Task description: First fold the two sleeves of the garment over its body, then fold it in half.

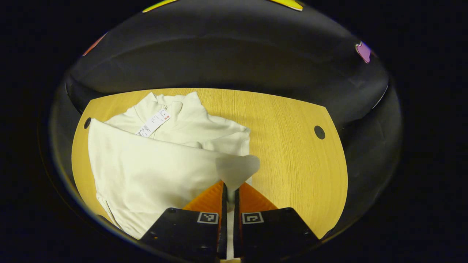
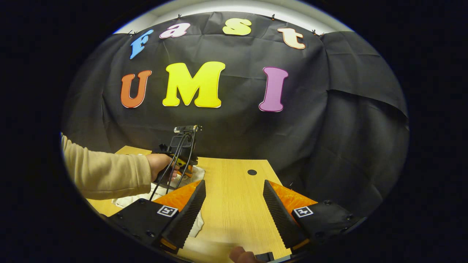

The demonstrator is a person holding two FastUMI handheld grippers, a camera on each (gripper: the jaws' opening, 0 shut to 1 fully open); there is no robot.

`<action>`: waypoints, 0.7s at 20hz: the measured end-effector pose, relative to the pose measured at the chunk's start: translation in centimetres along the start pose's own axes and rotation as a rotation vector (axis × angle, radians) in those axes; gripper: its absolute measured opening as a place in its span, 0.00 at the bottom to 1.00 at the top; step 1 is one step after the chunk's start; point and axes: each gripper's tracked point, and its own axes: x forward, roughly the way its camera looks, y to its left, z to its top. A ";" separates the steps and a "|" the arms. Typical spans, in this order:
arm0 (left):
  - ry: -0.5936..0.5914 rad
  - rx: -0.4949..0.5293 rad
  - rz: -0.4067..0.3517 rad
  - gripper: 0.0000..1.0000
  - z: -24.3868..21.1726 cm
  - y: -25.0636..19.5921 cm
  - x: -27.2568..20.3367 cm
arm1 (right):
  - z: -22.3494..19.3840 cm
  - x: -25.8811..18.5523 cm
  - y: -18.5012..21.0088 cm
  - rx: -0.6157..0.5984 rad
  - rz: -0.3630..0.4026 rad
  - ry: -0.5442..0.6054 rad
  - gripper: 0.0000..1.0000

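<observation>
A white garment [image 1: 153, 160] with a paper tag [image 1: 153, 122] by its collar lies on the wooden table [image 1: 292, 146] in the left gripper view. One sleeve runs across the body, and its cuff [image 1: 237, 168] is pinched between the fingers of my left gripper [image 1: 229, 190], which is shut on it a little above the table. In the right gripper view my right gripper [image 2: 234, 188] is open over bare wood, holding nothing. The left gripper [image 2: 179, 160] shows farther off there, held by a hand [image 2: 159, 162] over the white garment [image 2: 124, 201].
The table has a round cable hole [image 1: 319, 132] to the right of the garment and another hole [image 1: 87, 122] at its left edge. Black cloth walls surround the table. A beige sleeve [image 2: 102, 171] reaches in from the left in the right gripper view.
</observation>
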 end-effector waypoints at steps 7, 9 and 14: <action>-0.041 -0.034 -0.017 0.52 0.0 0.6 -2.1 | 0.1 0.0 0.4 0.009 0.008 0.002 0.98; -0.060 -0.052 -0.033 0.72 -0.1 1.1 -3.3 | 0.4 0.0 0.8 0.003 0.014 -0.006 0.98; -0.231 -0.059 0.005 1.00 1.3 5.9 -8.7 | 1.4 0.4 2.2 0.003 0.023 -0.024 0.98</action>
